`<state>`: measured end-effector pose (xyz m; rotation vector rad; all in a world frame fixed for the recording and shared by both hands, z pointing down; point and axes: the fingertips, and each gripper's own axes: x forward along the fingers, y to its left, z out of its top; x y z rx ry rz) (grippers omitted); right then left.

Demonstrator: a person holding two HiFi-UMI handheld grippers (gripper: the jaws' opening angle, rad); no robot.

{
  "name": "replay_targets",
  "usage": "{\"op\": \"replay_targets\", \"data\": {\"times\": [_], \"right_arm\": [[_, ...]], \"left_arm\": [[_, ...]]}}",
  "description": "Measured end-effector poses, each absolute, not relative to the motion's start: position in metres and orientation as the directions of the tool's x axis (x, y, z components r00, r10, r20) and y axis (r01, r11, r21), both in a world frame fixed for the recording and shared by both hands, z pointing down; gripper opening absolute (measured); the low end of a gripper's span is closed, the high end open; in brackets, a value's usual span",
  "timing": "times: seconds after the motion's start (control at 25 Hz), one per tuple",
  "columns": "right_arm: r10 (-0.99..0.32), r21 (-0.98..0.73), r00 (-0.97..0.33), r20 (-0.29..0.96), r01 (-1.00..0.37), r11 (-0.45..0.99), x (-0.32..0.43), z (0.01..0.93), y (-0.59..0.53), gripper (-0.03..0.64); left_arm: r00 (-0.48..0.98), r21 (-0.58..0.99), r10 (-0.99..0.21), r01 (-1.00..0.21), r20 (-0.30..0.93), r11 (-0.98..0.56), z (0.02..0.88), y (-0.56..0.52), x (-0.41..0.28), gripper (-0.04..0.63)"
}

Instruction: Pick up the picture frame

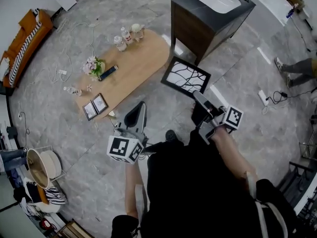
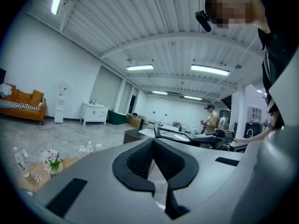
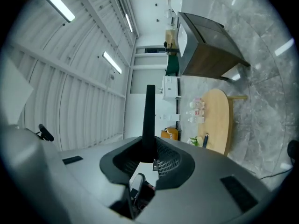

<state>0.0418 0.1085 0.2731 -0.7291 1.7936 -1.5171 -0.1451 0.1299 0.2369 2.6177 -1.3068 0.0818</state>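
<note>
The picture frame (image 1: 185,77), black-rimmed with a white panel of dark branch lines, hangs in the air over the grey floor between the wooden table and the dark cabinet. My right gripper (image 1: 199,97) is shut on its near edge. In the right gripper view the frame (image 3: 149,111) stands edge-on as a thin black bar rising out of the right gripper (image 3: 150,148). My left gripper (image 1: 138,114) hovers to the left of it, shut and holding nothing. In its own view, the left gripper (image 2: 153,143) shows its pads meeting.
The oval wooden table (image 1: 143,63) carries bottles (image 1: 126,36), a flower pot (image 1: 93,66), a phone (image 1: 108,72) and two small frames (image 1: 95,106). A dark cabinet (image 1: 198,29) with a white basin stands behind. A power strip (image 1: 263,98) and cables lie on the floor at right.
</note>
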Motion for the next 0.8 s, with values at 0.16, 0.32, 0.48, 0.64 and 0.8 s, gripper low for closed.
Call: {"op": "replay_targets", "data": {"times": [0.16,0.32,0.48,0.64,0.8], "right_arm": [[-0.802,-0.98,-0.579,-0.146,-0.027,0.198,0.088,0.259,0.137,0.072],[-0.817,-0.976,-0.561,-0.134,-0.07,0.208,0.087,0.263,0.135,0.072],[-0.818,-0.976,-0.556,-0.151,-0.048,0.213,0.086,0.263,0.135,0.072],[-0.82,-0.975,-0.552,-0.155,-0.051,0.218,0.087,0.261,0.135,0.072],[-0.825,-0.976,-0.546,-0.15,-0.052,0.212,0.087,0.263,0.135,0.072]], "left_arm": [[0.614,0.153,-0.779,-0.788,0.126,-0.597,0.223,0.144,-0.111,0.012],[0.621,0.162,-0.774,-0.782,0.122,-0.601,0.227,0.133,-0.114,0.012],[0.628,0.167,-0.766,-0.777,0.136,-0.607,0.235,0.128,-0.109,0.012],[0.644,0.177,-0.752,-0.764,0.145,-0.62,0.238,0.126,-0.098,0.012],[0.653,0.17,-0.741,-0.757,0.157,-0.631,0.238,0.125,-0.093,0.012]]}}
